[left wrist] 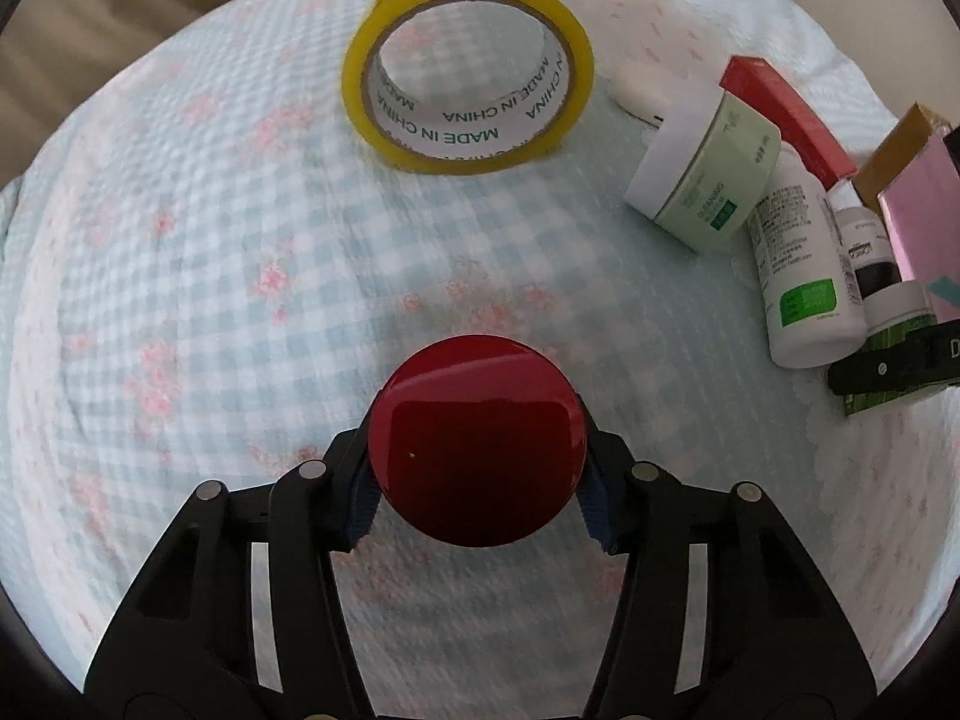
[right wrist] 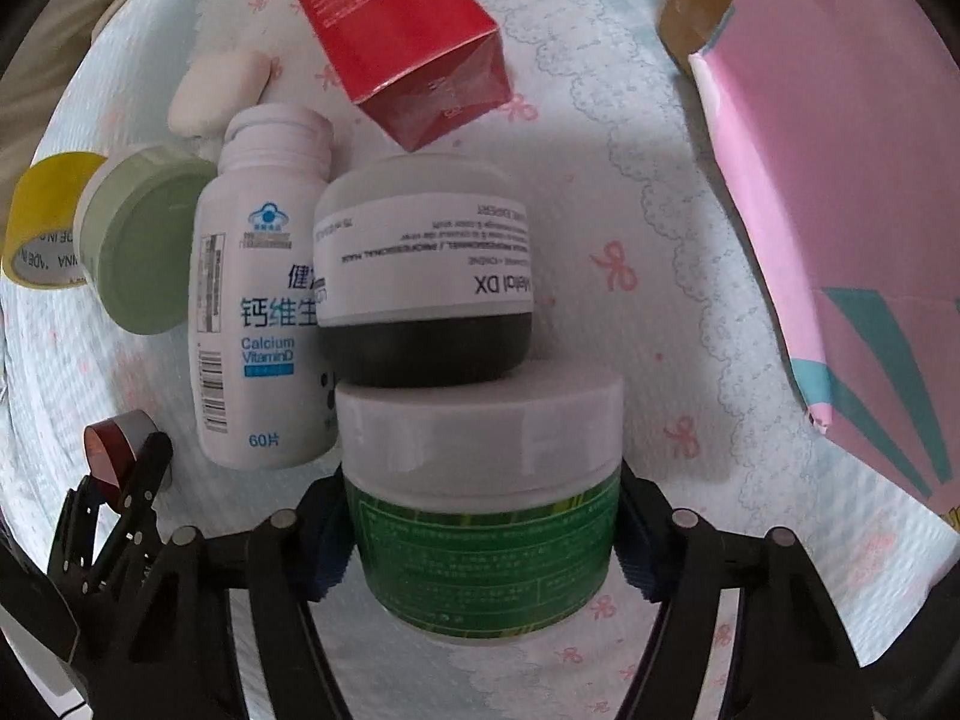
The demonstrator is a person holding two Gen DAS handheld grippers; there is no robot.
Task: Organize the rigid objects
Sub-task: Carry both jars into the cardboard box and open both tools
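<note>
My left gripper [left wrist: 478, 495] is shut on a round dark red jar [left wrist: 477, 441], held over the checked blue cloth [left wrist: 240, 300]. The jar and left gripper also show in the right wrist view, jar [right wrist: 114, 441] at lower left. My right gripper [right wrist: 480, 540] is shut on a green-labelled jar with a white lid [right wrist: 480, 480], next to a row of items: a black-and-white jar [right wrist: 426, 276], a white calcium bottle [right wrist: 252, 324], a pale green jar [right wrist: 144, 240]. The right gripper's tip [left wrist: 888, 369] shows at the left wrist view's right edge.
A yellow tape roll [left wrist: 468, 66] lies ahead on the cloth. A red box [right wrist: 396, 42], a white soap-like bar [right wrist: 216, 90], a pink bag [right wrist: 840, 210] and a brown box [right wrist: 702, 6] lie around the row. Beige fabric [left wrist: 120, 12] borders the cloth.
</note>
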